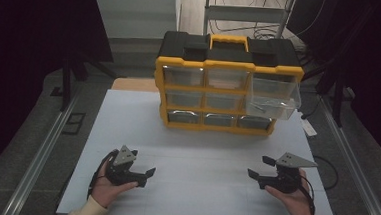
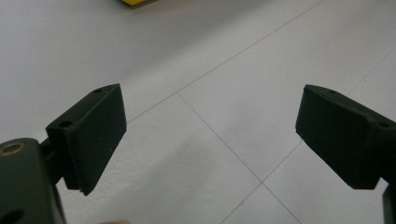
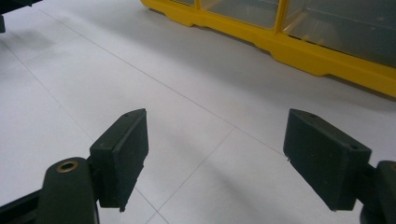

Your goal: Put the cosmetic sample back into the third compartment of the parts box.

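Right gripper (image 1: pixel 252 173) nearer job: pulled-out drawer (image 1: pixel 273 96) sits far and slightly right of it, top-right of organiser (image 1: pixel 229 66) on table (image 1: pixel 127 118). Both grippers' fingers apart, empty; left gripper (image 1: pixel 147 176) idle near-left.

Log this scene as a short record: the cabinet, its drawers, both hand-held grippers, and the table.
cabinet: yellow and black drawer cabinet standing at the far side of the white table, three rows of clear drawers
open drawer: top right drawer pulled out, tilted forward; a small thing lies inside, too unclear to name
other drawers: pushed in
left hand-held gripper: open, nothing between the jaws, low over the near left of the table
right hand-held gripper: open, nothing between the jaws, near right, pointed toward the cabinet
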A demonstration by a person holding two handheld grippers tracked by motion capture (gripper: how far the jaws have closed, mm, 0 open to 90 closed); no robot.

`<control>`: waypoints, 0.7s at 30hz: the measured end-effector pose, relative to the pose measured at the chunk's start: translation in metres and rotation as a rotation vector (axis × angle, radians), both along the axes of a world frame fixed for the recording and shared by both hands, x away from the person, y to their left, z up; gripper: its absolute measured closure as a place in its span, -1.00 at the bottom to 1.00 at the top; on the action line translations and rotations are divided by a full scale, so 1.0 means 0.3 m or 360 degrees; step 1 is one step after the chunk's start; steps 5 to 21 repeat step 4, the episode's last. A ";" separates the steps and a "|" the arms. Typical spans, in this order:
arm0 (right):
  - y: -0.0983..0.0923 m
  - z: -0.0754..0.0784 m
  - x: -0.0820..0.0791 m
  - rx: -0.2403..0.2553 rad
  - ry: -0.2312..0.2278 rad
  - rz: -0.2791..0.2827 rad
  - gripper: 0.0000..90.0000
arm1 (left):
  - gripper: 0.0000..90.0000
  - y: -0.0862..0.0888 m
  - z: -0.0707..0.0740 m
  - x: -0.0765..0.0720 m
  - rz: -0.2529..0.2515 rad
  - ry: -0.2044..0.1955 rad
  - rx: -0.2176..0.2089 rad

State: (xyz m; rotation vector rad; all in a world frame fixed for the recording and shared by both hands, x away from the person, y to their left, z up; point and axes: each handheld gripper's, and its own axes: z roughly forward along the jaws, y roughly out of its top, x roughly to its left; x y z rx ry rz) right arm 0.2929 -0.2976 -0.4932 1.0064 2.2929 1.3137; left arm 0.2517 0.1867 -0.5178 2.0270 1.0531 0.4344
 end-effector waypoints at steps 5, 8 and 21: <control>-0.004 0.000 0.000 0.0007 -0.0001 -0.0004 -0.51 | -0.80 -0.001 0.001 -0.001 0.0001 -0.0001 -0.0003; -0.004 0.000 0.000 0.0007 -0.0001 -0.0004 -0.51 | -0.80 -0.001 0.001 -0.001 0.0001 -0.0001 -0.0003; -0.004 0.000 0.000 0.0007 -0.0001 -0.0004 -0.51 | -0.80 -0.001 0.001 -0.001 0.0001 -0.0001 -0.0003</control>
